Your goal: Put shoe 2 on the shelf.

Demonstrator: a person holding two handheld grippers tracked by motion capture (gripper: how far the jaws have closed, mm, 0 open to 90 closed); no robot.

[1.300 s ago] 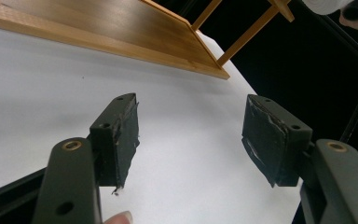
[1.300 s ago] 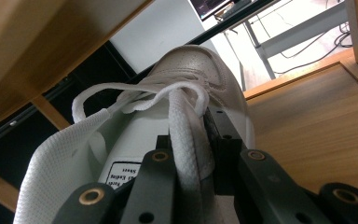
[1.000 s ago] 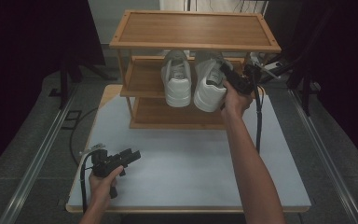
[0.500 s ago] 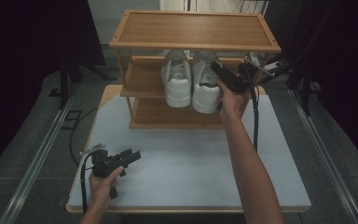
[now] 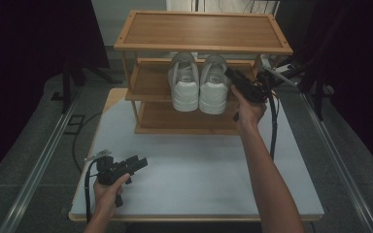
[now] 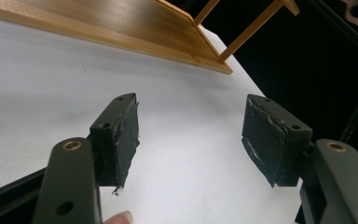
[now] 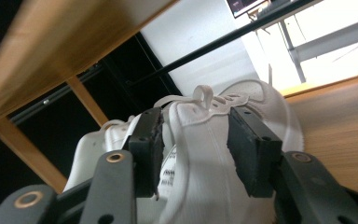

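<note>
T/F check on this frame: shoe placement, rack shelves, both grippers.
1. Both white sneakers stand side by side on the middle shelf of the wooden rack. True.
2. The rack's top shelf holds a shoe. False: it is bare.
3. The right gripper has the right-hand sneaker between its jaws. True; the jaws have just been opening and closing, and whether the pads press on it I cannot tell.
4. The left gripper is clamped on a sneaker. False: its jaws stand open over the white tabletop, nothing between them.
5. The rack stands on the floor. False: it stands on the tabletop.
</note>
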